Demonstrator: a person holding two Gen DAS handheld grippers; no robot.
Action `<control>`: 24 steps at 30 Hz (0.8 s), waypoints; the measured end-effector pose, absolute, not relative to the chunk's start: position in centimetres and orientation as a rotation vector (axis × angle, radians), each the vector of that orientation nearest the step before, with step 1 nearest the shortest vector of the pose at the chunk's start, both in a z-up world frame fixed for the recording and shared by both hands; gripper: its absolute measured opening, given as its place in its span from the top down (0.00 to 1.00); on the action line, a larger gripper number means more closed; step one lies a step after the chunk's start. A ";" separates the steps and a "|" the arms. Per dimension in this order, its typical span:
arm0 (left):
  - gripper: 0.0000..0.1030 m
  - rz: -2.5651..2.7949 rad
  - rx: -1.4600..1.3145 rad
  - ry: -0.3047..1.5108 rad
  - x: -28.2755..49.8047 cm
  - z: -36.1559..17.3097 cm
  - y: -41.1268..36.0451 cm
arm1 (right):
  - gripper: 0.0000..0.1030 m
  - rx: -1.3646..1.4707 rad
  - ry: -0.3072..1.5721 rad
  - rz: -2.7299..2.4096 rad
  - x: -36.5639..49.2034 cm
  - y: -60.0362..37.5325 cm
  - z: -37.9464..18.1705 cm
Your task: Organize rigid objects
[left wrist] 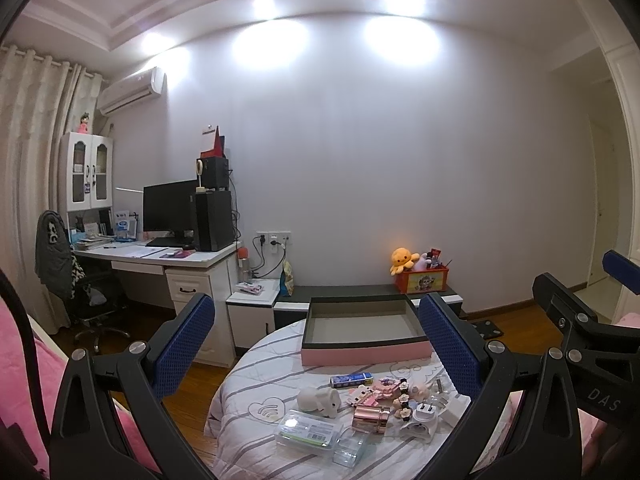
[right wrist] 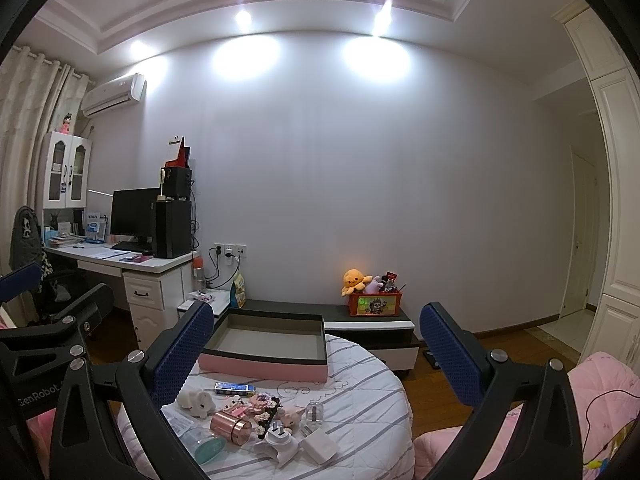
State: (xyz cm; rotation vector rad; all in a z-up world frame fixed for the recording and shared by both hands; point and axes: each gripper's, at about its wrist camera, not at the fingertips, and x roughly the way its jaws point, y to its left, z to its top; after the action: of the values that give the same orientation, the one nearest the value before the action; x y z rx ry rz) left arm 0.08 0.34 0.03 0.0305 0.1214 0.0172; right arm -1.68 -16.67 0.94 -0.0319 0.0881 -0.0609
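Both sets of jaws spread wide and empty: left gripper (left wrist: 316, 356), marked "DAS"; right gripper (right wrist: 316, 360), marked "GenRobot". Below, small rigid objects (left wrist: 372, 400) clustered on striped round tabletop (left wrist: 256, 368), just before empty pink-sided box (left wrist: 364, 350).

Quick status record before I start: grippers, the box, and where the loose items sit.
left gripper: open, holding nothing, raised above the table
right gripper: open, holding nothing
pink box: open-topped, empty, at the far side of the round table
loose items: clustered nearer than the box, none inside it
examples: white elephant figure, rose-gold cylinder, white plug adapter, blue tube
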 end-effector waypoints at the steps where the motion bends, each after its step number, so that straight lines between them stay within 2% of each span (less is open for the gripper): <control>1: 0.00 0.017 0.030 0.122 0.1 0.0 0.4 | 0.00 -0.032 0.088 -0.061 -1.7 -16.7 1.0; 24: 0.00 0.017 0.029 0.118 0.0 0.0 0.5 | 0.00 -0.034 0.085 -0.060 -1.7 -16.6 0.9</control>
State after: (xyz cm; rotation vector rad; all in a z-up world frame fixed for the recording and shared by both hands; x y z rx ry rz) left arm -0.01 0.49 0.04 0.0287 0.1175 0.0171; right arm -1.69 -16.56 0.94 -0.0337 0.0851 -0.0596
